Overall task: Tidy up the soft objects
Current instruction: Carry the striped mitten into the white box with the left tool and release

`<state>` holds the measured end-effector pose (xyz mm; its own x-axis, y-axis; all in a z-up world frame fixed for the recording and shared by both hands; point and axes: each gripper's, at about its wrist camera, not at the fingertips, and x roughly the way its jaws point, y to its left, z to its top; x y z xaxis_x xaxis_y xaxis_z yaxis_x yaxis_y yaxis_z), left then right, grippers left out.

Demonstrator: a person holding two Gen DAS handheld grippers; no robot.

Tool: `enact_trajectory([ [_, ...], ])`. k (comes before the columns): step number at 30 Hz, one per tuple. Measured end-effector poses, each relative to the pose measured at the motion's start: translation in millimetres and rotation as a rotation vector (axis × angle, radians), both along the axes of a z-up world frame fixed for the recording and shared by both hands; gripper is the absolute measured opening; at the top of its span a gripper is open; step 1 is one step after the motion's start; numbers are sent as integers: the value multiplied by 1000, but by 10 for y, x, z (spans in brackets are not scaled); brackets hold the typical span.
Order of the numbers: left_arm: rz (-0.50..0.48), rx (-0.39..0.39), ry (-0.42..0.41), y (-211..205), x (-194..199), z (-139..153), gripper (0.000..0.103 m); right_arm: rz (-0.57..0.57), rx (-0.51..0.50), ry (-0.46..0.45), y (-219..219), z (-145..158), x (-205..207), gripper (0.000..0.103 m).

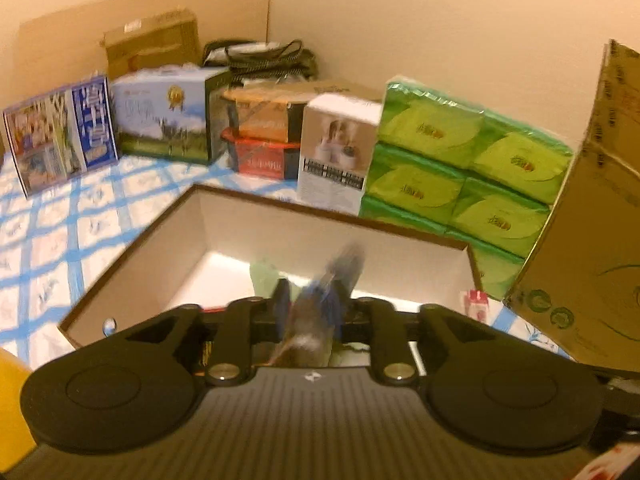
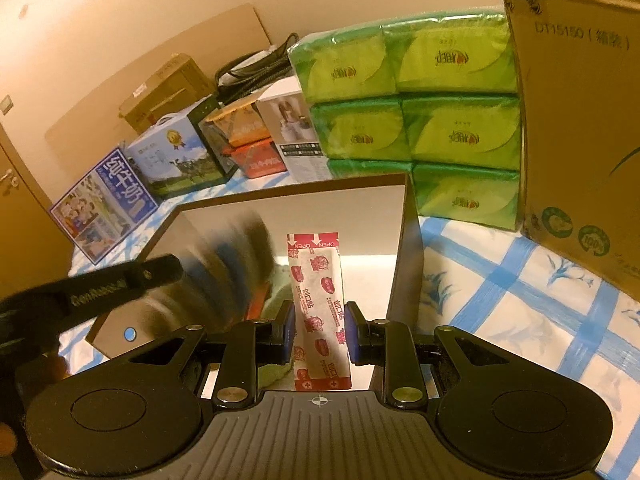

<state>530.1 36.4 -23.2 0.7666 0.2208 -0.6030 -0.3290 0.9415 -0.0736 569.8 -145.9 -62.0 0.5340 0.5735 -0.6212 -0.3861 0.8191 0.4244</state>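
An open brown-rimmed storage box [image 1: 132, 256] stands on the bed, white inside; it also shows in the right wrist view [image 2: 402, 240]. My left gripper [image 1: 310, 308] is shut on a blurred grey-and-blue soft object [image 1: 320, 304] and holds it over the box. It appears as a blur in the right wrist view [image 2: 236, 264]. My right gripper [image 2: 319, 332] holds a red-and-white adhesive bandage strip [image 2: 318, 304] upright over the box, its blue pads [image 2: 289, 332] against the strip's sides. A pale green soft item [image 1: 262, 276] lies inside the box.
A stack of green tissue packs [image 1: 460, 168] stands behind the box. A large cardboard carton [image 2: 576, 112] is at right. Several printed cartons, including a milk box [image 1: 164, 120], line the wall at the back. The bed has a blue-checked sheet [image 1: 48, 232].
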Motion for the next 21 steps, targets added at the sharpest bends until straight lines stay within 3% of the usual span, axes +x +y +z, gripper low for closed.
enact_trajectory([
  [7, 1, -29, 63, 77, 21, -186, 23, 0, 6, -2, 60, -59, 29, 28],
  [10, -3, -33, 73, 72, 2, -192, 24, -18, 7, -11, 63, -34, 27, 48],
  [11, -9, -34, 74, 71, -7, -187, 24, -21, 17, -19, 51, -20, 20, 51],
  [21, -21, -25, 95, 58, -84, -186, 26, -31, 2, -24, -54, 67, -115, 51],
])
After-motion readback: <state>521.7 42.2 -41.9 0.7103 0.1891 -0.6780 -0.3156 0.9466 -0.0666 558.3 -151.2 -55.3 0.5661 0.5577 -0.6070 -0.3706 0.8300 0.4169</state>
